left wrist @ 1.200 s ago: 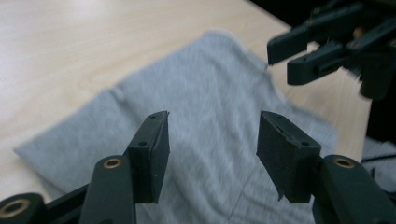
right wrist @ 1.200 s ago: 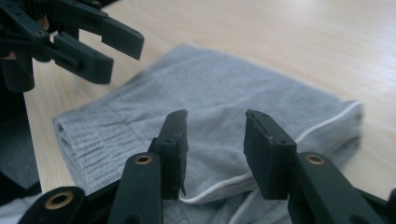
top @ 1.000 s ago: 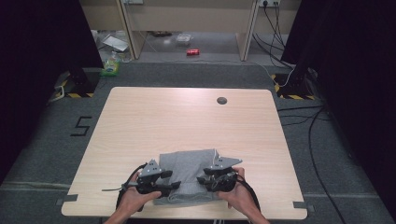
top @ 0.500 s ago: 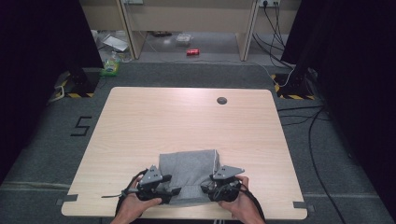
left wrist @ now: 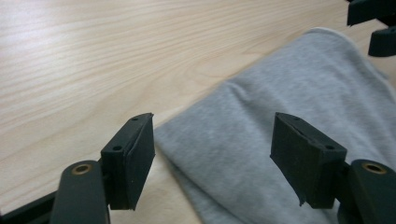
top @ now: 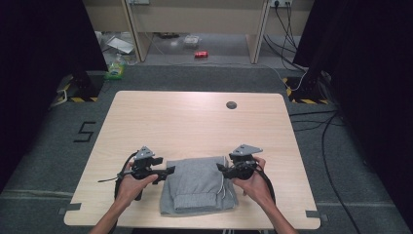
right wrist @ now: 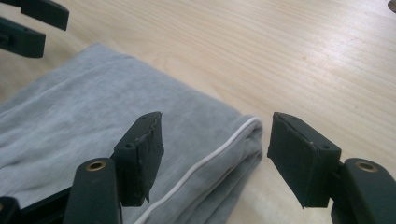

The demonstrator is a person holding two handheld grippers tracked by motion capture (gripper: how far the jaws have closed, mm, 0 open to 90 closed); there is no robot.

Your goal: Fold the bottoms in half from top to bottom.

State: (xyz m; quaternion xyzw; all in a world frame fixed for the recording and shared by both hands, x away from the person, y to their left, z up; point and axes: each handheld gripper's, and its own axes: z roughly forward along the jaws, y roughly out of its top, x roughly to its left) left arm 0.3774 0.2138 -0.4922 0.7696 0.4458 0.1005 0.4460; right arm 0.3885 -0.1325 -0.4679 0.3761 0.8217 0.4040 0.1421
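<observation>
Folded grey garment [top: 199,190] sits at the counter's [top: 195,122] 6 o'clock edge; left gripper [top: 168,170] and right gripper [top: 220,168] fingers just opened, empty. Fold looks done, next probably smoothing or another fold

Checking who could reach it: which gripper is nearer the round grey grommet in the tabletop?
Right. The right gripper sits at the folded grey garment's right edge, below the grommet; the left gripper is farther left.

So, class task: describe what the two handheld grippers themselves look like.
Each gripper, left gripper and right gripper, is black, topped by a grey three-cornered plate, with a black cable trailing back. Each has two blocky black pads on arms with brass-coloured rivets. The person's forearms are bare.
</observation>
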